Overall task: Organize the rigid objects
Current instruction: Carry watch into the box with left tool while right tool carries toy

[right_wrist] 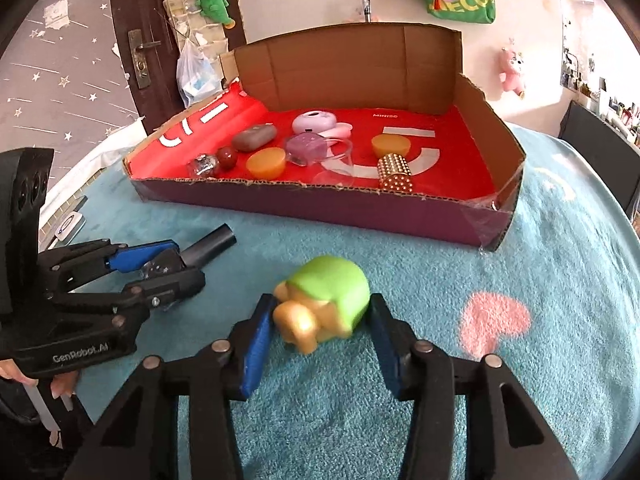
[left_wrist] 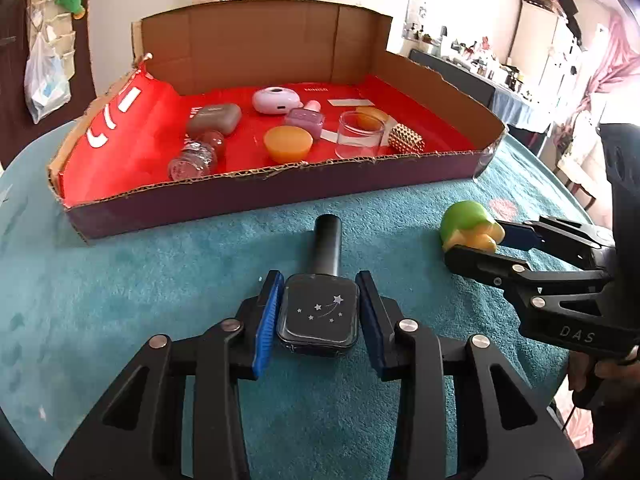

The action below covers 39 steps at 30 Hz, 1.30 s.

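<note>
Fluffy teal cloth (left_wrist: 160, 280) over the table. Corrugated cardboard tray (left_wrist: 280, 196), torn rough edges, lined with smooth red paper (left_wrist: 132, 152). Glossy dark glass bottle (left_wrist: 318, 316) with a matt black cap. Smooth green and yellow plastic toy (right_wrist: 328, 304). Clear glass cup (left_wrist: 360, 136). Studded shiny gold metal roller (left_wrist: 406, 140). Matt black plastic grippers, ribbed blue pads (left_wrist: 266, 320).
</note>
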{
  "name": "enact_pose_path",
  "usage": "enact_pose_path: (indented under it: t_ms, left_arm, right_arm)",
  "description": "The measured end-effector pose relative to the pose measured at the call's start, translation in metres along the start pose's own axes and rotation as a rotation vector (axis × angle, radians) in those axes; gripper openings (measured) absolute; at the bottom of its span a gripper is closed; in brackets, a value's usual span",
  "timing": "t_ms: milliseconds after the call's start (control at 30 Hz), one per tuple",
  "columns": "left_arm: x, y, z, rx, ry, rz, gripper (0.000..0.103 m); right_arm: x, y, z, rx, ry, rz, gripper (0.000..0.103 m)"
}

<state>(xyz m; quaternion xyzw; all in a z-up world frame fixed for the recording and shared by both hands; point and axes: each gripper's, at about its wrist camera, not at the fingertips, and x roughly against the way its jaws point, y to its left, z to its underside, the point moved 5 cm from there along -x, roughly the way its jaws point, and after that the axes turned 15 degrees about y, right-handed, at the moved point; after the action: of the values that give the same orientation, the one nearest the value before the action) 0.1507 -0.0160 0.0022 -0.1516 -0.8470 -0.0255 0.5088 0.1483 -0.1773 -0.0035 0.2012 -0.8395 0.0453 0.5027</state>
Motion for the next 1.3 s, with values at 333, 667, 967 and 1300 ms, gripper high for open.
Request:
enact_pose_path:
  t_ms: [333,667,967,1300]
  left_arm:
    - [0.024,-0.001,-0.004,0.013,-0.059,0.056,0.034]
    - [0.063,0.012,-0.063,-0.004,-0.152,0.125,0.034]
    - [0.037,0.055,-0.175,-0.032,-0.083,0.051,0.034]
    - [-0.031,0.091,-0.236,0.006,0.045,-0.032,0.033]
  right_arm:
    - [0.011,0.002,0.0,-0.006,-0.042,-0.02,0.049]
    - [0.06,0.013,-0.047,0.033,-0.173,-0.06,0.049]
    - [0.043,-0.007,-0.158,0.047,-0.066,-0.017,0.049]
    - [-0.048,-0.047,-0.23,-0.006,0.197,0.116,0.049]
